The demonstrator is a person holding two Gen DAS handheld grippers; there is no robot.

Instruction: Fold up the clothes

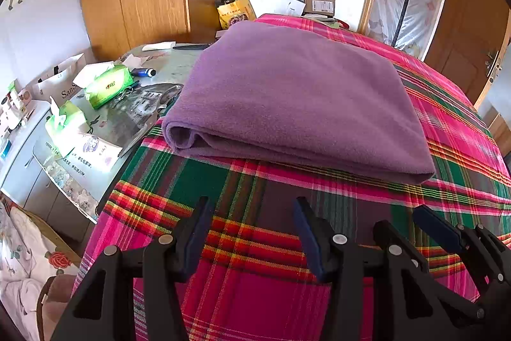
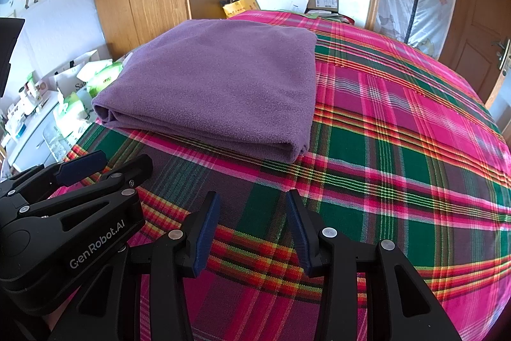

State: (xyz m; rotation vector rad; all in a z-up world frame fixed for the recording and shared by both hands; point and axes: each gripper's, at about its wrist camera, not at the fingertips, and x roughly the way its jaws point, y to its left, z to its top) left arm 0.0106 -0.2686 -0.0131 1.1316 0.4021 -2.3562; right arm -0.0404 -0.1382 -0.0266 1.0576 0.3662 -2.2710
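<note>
Plaid bed cover (image 1: pixel 255 245) under folded purple fleece (image 1: pixel 297 98), beyond both wide, empty tools (image 1: pixel 252 232) (image 2: pixel 252 229)

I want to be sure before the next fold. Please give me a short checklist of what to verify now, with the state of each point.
1. Left gripper open, nothing between the fingers: ok.
2. Right gripper open, empty: ok.
3. Purple cloth lies flat and folded on the plaid sheet: ok.
4. Both grippers apart from the cloth, not touching it: ok.
5. Cloth's left side overhangs the sheet edge toward the cluttered side table: not ok.
6. Number of layers in the fold: cannot tell.
</note>
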